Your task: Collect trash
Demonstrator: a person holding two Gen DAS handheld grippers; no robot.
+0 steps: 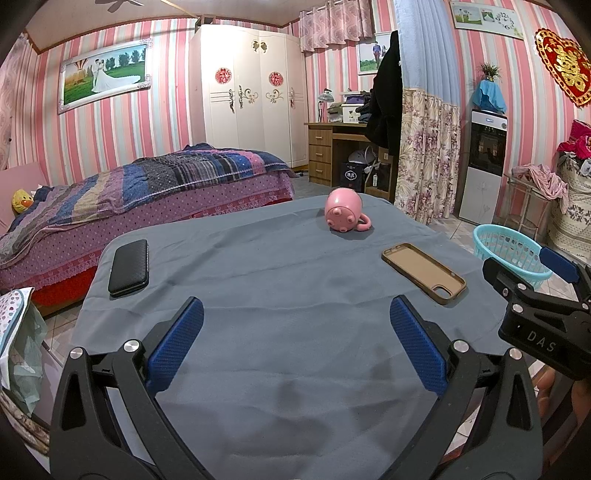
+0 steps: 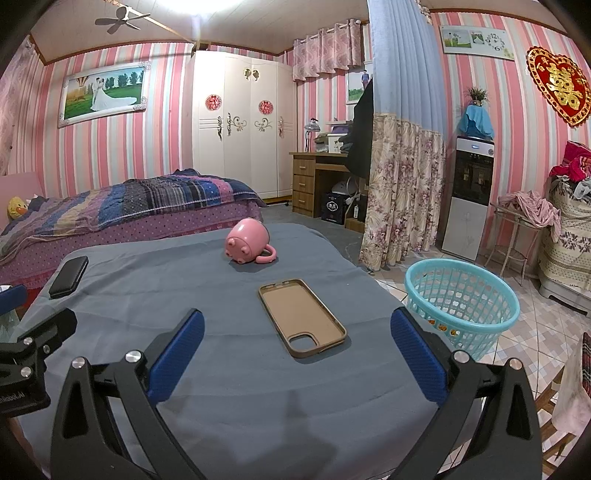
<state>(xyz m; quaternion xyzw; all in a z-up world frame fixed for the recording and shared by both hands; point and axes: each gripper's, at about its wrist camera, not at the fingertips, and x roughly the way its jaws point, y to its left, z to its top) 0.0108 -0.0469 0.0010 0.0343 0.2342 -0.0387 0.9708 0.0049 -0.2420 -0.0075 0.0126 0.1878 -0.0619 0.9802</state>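
The teal basket (image 2: 461, 306) stands upright on the floor, mouth up, just right of the right gripper (image 2: 297, 354) and off the counter's (image 2: 229, 406) edge. Ahead between that gripper's spread, empty fingers lies a phone case (image 2: 301, 317) — long axis running away and leftward. The left gripper (image 1: 297, 343) hovers level over the counter, wide open and empty — a tipped pink mug (image 1: 345, 214) lies well ahead.

Both views are bright and evenly lit from overhead; in the right wrist view a ceiling light (image 2: 207, 5) blows out to white glare. Shadows on the worktop (image 2: 221, 387) are faint and soft. Focus is sharp throughout. Fisheye distortion bows the striped walls, and the corners fall off to black.
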